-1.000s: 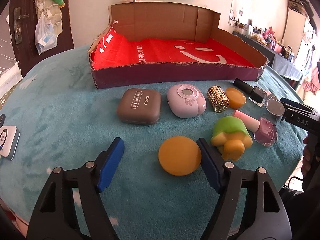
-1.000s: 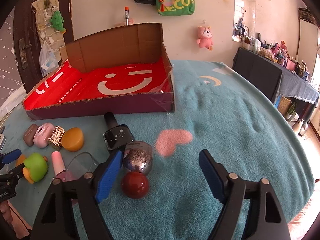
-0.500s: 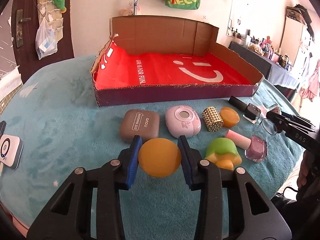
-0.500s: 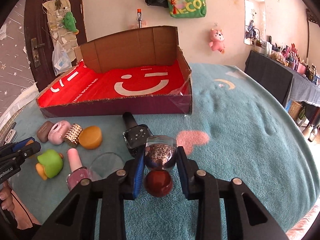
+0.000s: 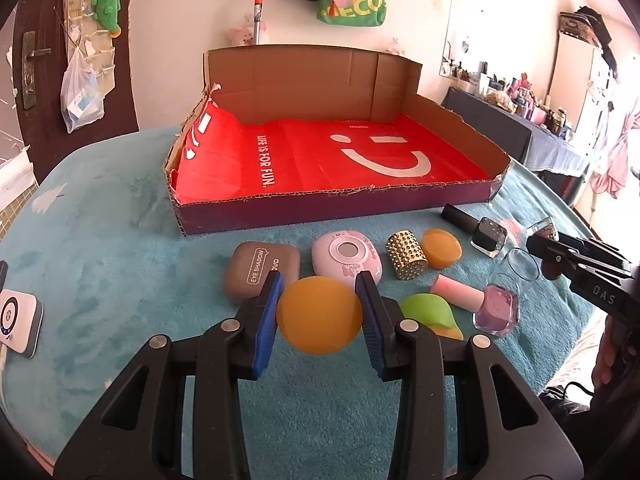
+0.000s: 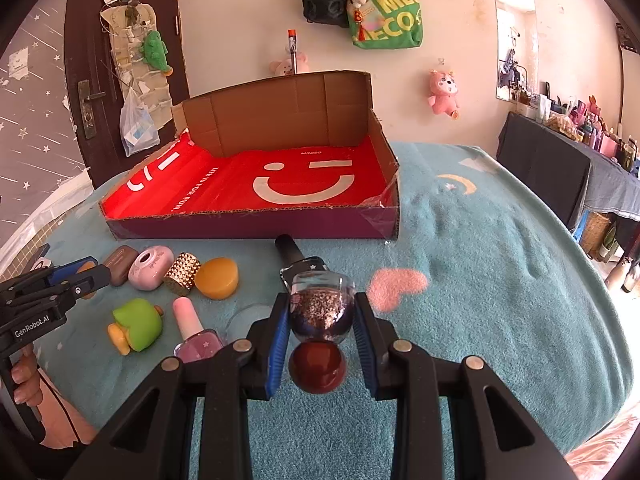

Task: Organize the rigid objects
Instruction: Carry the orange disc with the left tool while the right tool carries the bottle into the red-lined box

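Already, both grippers were closed on their loads above a teal-covered counter (image 5: 100, 240). The left gripper (image 5: 320, 312), whose jaws had just been closing, clamped an orange disc (image 5: 320, 314) by its rim, apparently lifted slightly. The right gripper (image 6: 320, 332) pinched a glitter bottle (image 6: 322, 308) by its body, its red cap (image 6: 317, 366) pointing back toward the camera. Ahead lay an open cardboard box (image 5: 304, 220) with a red lining and nothing inside. Still on the counter before it were a brown case (image 5: 262, 270), a pink case (image 5: 346, 258), a gold tube (image 5: 406, 260), a second orange disc (image 5: 442, 248), a green toy (image 5: 426, 312), a pink bottle (image 5: 476, 300) and a black bottle (image 5: 476, 226). To do this well, each load probably needed lifting clear of the box's low front wall, carrying over the lining, lowering close, then releasing well apart from the other.
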{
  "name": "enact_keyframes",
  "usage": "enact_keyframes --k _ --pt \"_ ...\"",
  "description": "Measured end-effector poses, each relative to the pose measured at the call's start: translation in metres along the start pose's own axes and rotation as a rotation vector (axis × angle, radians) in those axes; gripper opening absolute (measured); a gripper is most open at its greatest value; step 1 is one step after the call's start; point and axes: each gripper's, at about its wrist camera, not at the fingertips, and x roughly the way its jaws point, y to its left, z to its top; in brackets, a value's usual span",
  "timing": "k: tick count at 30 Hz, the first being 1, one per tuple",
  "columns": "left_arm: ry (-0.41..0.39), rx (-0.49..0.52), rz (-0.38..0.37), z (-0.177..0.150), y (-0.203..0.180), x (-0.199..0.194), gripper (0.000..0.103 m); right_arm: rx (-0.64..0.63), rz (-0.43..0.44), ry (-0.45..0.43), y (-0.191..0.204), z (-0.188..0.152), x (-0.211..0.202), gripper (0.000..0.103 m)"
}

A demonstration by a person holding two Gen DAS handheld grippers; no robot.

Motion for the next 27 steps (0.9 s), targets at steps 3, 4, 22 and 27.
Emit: enact_keyframes --k 3,4,22,27 --pt "-0.133 -0.034 0.058 0.004 0.001 -0.001 0.035 -0.002 0.003 -0.005 0.0 0.002 0.0 0.033" --pt "-0.136 -0.033 0.057 0.006 0.001 -0.001 0.035 -0.002 0.006 -0.009 0.0 0.004 0.0 0.033" --pt "-0.044 0.035 0.084 0.115 0.026 0.066 0.035 -0.132 0.063 0.05 0.007 0.126 0.076 0.033" --pt "0.019 0.043 0.083 0.122 0.031 0.09 0.035 -0.18 0.048 0.14 0.011 0.136 0.106 0.033"
